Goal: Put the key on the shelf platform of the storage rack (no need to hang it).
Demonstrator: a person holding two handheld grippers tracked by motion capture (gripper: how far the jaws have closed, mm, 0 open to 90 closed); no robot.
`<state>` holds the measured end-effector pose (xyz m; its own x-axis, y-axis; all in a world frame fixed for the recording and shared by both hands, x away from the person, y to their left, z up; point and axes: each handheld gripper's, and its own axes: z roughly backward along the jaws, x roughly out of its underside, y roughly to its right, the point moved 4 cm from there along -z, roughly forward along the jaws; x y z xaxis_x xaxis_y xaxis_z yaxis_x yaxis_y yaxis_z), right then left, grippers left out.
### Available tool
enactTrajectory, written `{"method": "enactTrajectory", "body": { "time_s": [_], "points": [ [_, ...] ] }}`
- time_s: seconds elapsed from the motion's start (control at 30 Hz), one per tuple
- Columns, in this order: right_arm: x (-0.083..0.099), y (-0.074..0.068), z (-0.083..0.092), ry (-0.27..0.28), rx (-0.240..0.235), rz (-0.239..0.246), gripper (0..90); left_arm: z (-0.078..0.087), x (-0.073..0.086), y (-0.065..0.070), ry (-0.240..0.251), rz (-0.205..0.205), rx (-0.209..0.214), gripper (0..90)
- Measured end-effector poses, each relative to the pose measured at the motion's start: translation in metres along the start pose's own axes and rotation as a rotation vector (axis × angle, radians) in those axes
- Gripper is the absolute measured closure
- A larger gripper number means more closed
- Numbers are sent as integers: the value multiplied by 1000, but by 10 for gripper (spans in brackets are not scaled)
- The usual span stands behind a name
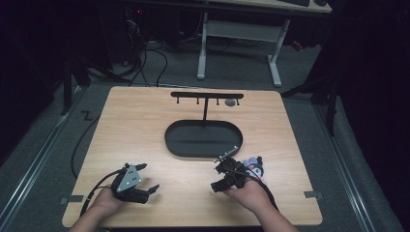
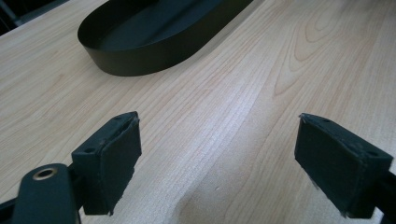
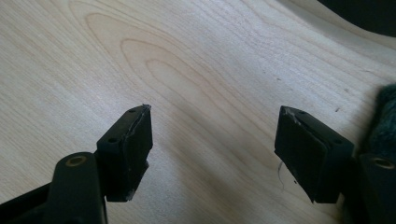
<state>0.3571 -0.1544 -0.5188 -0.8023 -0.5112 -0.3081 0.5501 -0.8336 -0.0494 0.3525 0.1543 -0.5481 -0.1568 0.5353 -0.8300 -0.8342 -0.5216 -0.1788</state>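
A black oval tray (image 1: 170, 140) lies at the table's middle, and from its far side rises a T-shaped rack (image 1: 207, 95) with small hooks. A small grey thing (image 1: 231, 102) hangs near the rack's right end. My left gripper (image 1: 149, 177) rests at the front left, open, with bare wood between its jaws (image 2: 218, 119); the tray's wall (image 2: 140, 60) lies ahead of it. My right gripper (image 1: 216, 176) sits at the front right, pointing left, open over bare wood (image 3: 215, 112). A small plush toy (image 1: 254, 166) in pink, white and black lies just behind that hand.
The wooden table (image 1: 135, 125) has open room left of the tray and between the two hands. A dark fuzzy edge (image 3: 385, 116) shows beside the right jaw. Cables (image 1: 80, 145) hang off the table's left side. A white desk frame (image 1: 237, 43) stands beyond.
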Motion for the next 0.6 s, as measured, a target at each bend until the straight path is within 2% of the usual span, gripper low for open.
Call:
{"method": "enactTrajectory", "body": {
  "time_s": [0.1,0.17,0.43,0.6],
  "points": [
    [0,3,1,-12,2,-28,282,0,0,0,0,-5,5,155],
    [0,6,4,-13,9,-20,281,-1,0,0,-3,-1,9,155],
    [-2,15,24,18,30,-34,283,-2,0,0,-11,-3,6,155],
    [0,27,39,39,57,-49,283,-2,-1,-2,-16,11,11,155]
  ]
}}
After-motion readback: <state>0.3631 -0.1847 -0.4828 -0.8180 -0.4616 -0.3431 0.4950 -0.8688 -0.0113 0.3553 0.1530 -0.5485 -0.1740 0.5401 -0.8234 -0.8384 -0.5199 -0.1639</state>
